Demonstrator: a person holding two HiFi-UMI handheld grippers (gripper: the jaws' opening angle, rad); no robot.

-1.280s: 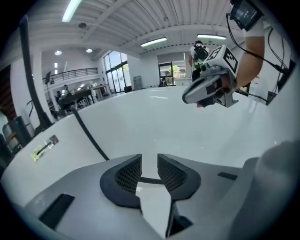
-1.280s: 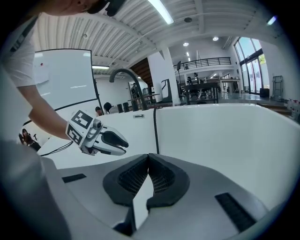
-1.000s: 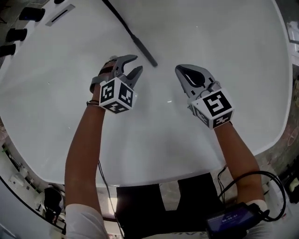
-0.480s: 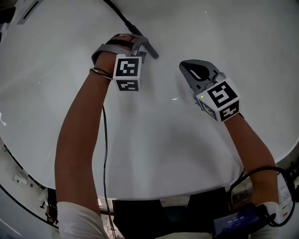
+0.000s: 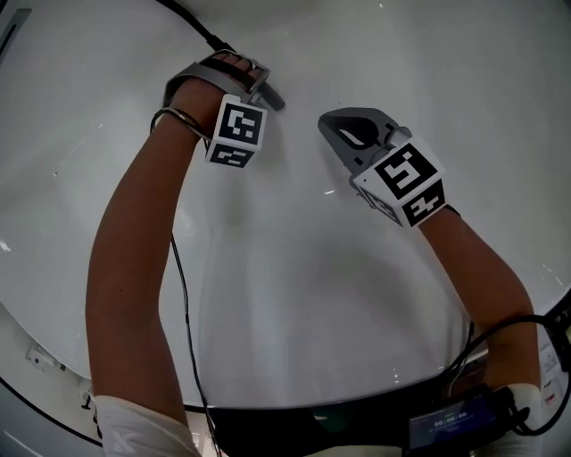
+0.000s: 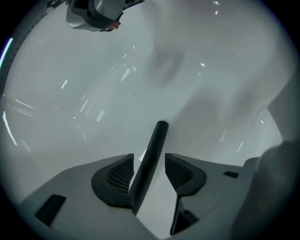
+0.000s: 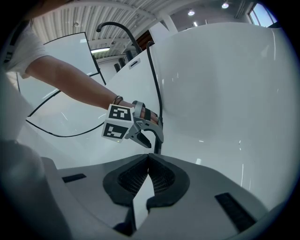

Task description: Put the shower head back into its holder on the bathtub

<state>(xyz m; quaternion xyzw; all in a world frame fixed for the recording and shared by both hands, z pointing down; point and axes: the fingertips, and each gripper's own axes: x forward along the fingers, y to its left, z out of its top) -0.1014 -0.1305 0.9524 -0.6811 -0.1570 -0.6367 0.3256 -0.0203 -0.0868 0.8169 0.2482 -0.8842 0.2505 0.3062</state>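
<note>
The black stick-shaped shower head (image 6: 151,152) lies on the white bathtub (image 5: 294,268) floor, and its black hose (image 5: 192,22) runs off to the far left. My left gripper (image 5: 257,87) points steeply down over its free end. In the left gripper view the wand runs between the two pads (image 6: 180,171), which are opening, with a gap on the right side. My right gripper (image 5: 332,128) hovers a hand's width to the right, shut with nothing in it. The right gripper view shows the left gripper (image 7: 152,137) astride the shower head (image 7: 157,146).
A black curved faucet (image 7: 115,24) and small fittings stand on the tub's far rim, where the hose (image 7: 154,79) climbs. The tub's wall curves up on all sides. A cable hangs from the left arm (image 5: 183,303).
Both hands have sunk deeper into the tub. The left gripper rolled and came down over the shower head's end, its jaws now either side of it. The right gripper stayed shut.
</note>
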